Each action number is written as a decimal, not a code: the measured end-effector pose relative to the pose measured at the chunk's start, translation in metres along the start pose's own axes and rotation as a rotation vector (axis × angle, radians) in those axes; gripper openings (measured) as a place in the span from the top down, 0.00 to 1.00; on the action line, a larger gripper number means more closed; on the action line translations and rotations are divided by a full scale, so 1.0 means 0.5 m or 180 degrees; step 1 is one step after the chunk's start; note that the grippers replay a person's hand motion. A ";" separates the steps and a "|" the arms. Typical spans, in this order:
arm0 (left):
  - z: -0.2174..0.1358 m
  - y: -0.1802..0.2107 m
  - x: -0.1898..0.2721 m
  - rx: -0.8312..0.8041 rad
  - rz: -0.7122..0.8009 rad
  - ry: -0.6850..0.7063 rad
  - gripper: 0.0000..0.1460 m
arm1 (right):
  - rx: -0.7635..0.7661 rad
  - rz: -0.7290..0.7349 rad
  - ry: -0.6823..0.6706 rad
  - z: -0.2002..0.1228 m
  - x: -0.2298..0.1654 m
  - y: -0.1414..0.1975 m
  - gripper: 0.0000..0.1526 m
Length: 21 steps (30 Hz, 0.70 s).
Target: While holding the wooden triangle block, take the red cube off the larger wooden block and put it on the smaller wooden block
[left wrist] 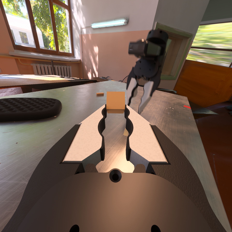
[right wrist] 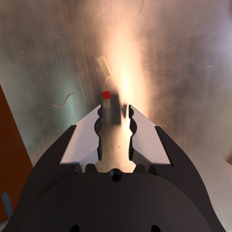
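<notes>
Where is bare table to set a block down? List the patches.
Free: the table between the mat and the left gripper holding the triangle block; also its right side, from the right gripper to the edge. Crowded: around the red cube, its block and the pale block beyond.

The right tool (left wrist: 135, 105) is motion-blurred at two o'clock; the left tool (left wrist: 115, 108) hides the wooden triangle block's (left wrist: 115, 100) lower sides.
</notes>
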State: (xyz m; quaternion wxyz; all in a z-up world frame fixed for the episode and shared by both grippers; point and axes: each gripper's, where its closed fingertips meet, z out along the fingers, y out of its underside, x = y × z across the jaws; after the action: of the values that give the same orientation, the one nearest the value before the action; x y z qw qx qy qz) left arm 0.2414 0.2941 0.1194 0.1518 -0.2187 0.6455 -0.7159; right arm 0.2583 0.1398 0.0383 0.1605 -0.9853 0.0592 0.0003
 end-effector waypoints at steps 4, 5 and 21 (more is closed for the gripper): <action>0.002 0.002 -0.001 -0.0010 -0.0031 0.0012 0.81 | 0.0353 0.0385 0.0353 -0.120 0.134 -0.004 0.71; 0.003 0.003 -0.001 -0.0013 -0.0041 0.0020 0.81 | 0.0317 0.0504 0.0474 -0.138 0.177 0.008 0.70; 0.000 0.001 -0.015 0.0018 -0.0147 -0.0004 0.81 | -0.1129 0.1220 0.0205 -0.022 0.343 0.172 0.77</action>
State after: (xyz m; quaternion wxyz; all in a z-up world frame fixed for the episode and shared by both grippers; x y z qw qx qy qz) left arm 0.2480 0.2978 0.1181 0.1363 -0.2336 0.6382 -0.7208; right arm 0.4186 0.0354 0.0180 -0.0197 -0.9683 0.2489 0.0097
